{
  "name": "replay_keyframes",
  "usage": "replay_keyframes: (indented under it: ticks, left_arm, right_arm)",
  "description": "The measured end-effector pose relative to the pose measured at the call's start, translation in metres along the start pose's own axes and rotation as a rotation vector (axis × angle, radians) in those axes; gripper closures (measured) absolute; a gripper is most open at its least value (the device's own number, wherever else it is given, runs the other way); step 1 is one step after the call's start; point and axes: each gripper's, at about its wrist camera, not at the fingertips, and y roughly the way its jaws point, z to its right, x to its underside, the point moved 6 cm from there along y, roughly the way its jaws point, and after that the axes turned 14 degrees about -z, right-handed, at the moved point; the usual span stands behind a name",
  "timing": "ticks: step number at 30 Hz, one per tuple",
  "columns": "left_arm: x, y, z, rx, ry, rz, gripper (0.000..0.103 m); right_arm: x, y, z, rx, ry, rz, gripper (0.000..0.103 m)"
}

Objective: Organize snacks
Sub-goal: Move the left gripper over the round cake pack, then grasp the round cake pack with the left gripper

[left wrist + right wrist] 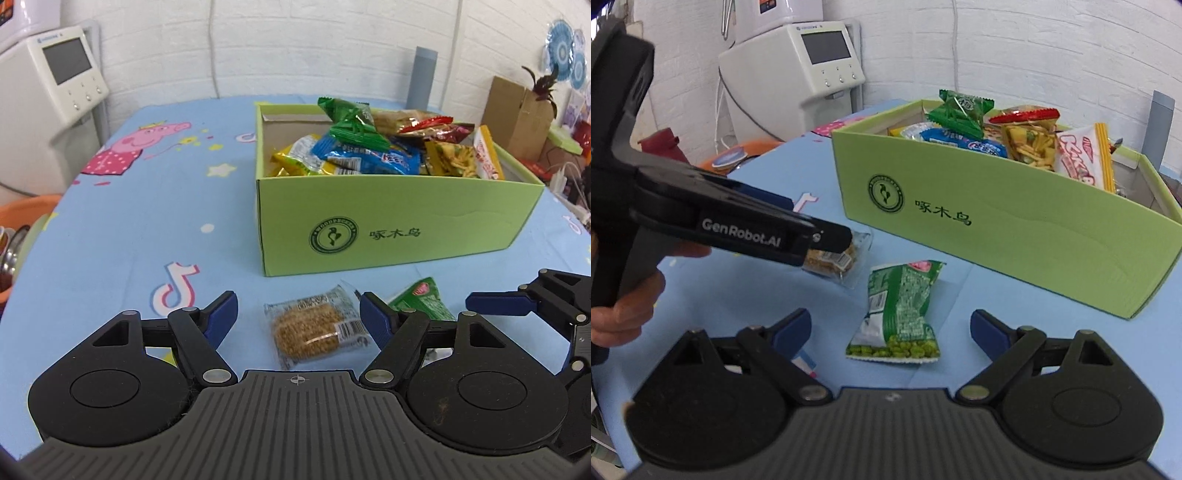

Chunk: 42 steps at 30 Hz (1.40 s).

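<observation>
A light green cardboard box (399,221) holds several snack packets on the blue tablecloth; it also shows in the right wrist view (1027,236). A clear-wrapped brown cracker packet (314,328) lies in front of the box, between the open fingers of my left gripper (299,317), not gripped. In the right wrist view the left gripper's body partly hides this packet (846,258). A green pea packet (901,314) lies on the cloth between the open fingers of my right gripper (890,328). It shows in the left wrist view (421,302) beside the right gripper (498,301).
A white machine with a screen (55,81) stands at the far left beyond the table. A grey cylinder (421,77) stands behind the box. A brown cardboard box (517,114) and clutter sit at the right. An orange basin (26,218) is off the table's left edge.
</observation>
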Motion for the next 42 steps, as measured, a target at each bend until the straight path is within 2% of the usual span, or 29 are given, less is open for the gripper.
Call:
replay_keyframes:
  ticks: [4, 9, 15, 17, 20, 22, 25, 28, 29, 30, 31, 32, 36, 40, 42]
  left_arm:
    - [-0.006, 0.010, 0.001, 0.010, 0.002, -0.021, 0.047]
    - [-0.009, 0.015, 0.003, 0.028, 0.003, -0.028, 0.047]
    - [-0.006, 0.014, 0.002, 0.023, 0.006, -0.027, 0.045]
    - [-0.003, 0.010, 0.002, 0.028, 0.015, -0.011, 0.038]
    - [-0.003, 0.014, 0.005, 0.020, 0.027, -0.018, 0.039]
    - [-0.001, 0.017, 0.007, 0.015, 0.039, -0.031, 0.039]
    - [0.001, 0.019, 0.005, 0.014, 0.037, -0.034, 0.038]
    - [0.001, 0.021, 0.002, 0.021, 0.020, -0.040, 0.035]
    - [0.001, 0.023, 0.003, 0.026, 0.024, -0.043, 0.035]
    - [0.002, 0.025, 0.003, 0.032, 0.028, -0.050, 0.038]
    - [0.003, 0.028, 0.004, 0.046, 0.027, -0.062, 0.046]
    - [0.004, 0.027, 0.006, 0.038, 0.042, -0.051, 0.068]
    - [0.011, 0.019, 0.011, 0.076, 0.043, -0.074, 0.073]
    - [0.029, 0.002, 0.011, 0.119, 0.014, -0.086, 0.074]
    - [0.038, -0.009, 0.011, 0.157, 0.008, -0.084, 0.074]
  right_arm:
    - [-0.008, 0.016, 0.007, 0.039, 0.016, -0.030, 0.011]
    - [-0.009, 0.020, 0.015, 0.076, 0.026, -0.024, 0.011]
    - [-0.003, 0.012, 0.030, 0.097, 0.085, -0.010, 0.011]
    - [0.001, 0.003, 0.024, 0.083, 0.069, 0.019, 0.011]
    - [0.004, -0.005, 0.013, 0.090, 0.029, 0.057, 0.011]
    - [-0.001, -0.002, 0.008, 0.095, 0.003, 0.053, 0.011]
    - [-0.005, -0.002, 0.004, 0.106, -0.029, 0.048, 0.022]
    - [-0.006, 0.001, 0.003, 0.075, -0.023, 0.036, 0.032]
    - [-0.006, 0.003, 0.003, 0.067, -0.020, 0.025, 0.041]
    - [-0.004, 0.006, 0.003, 0.055, -0.018, 0.012, 0.046]
    - [-0.001, 0.007, 0.002, 0.044, -0.017, 0.009, 0.047]
    - [0.002, 0.006, 0.002, 0.046, -0.018, 0.013, 0.052]
    - [0.012, -0.004, 0.007, 0.001, 0.035, 0.013, 0.059]
    - [0.023, -0.017, 0.010, -0.050, 0.087, 0.016, 0.061]
    - [0.032, -0.025, 0.007, -0.036, 0.078, 0.014, 0.061]
